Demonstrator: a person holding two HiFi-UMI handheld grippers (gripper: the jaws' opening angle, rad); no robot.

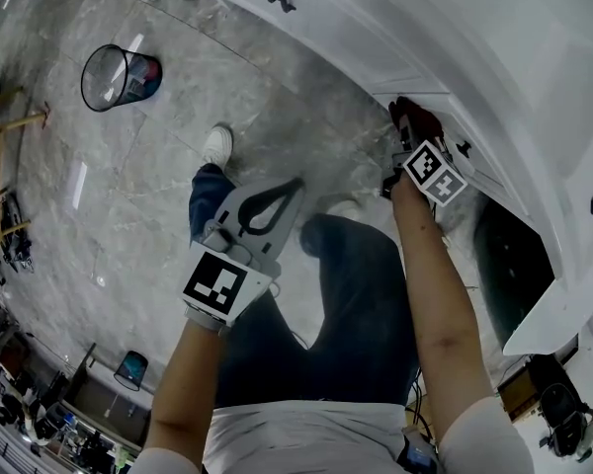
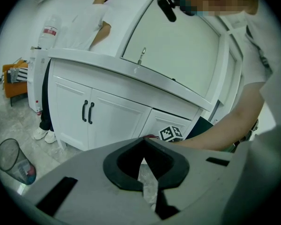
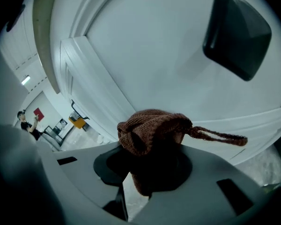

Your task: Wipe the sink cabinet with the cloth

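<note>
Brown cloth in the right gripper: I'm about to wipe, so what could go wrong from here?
Its loose loop could snag on the black knob nearby. The brown cloth sits bunched in the right gripper, so the hard jaws might scrape the white cabinet door.

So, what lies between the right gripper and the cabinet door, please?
The brown cloth, clamped in the right gripper, lies before the cabinet door; the right gripper view shows it.
</note>
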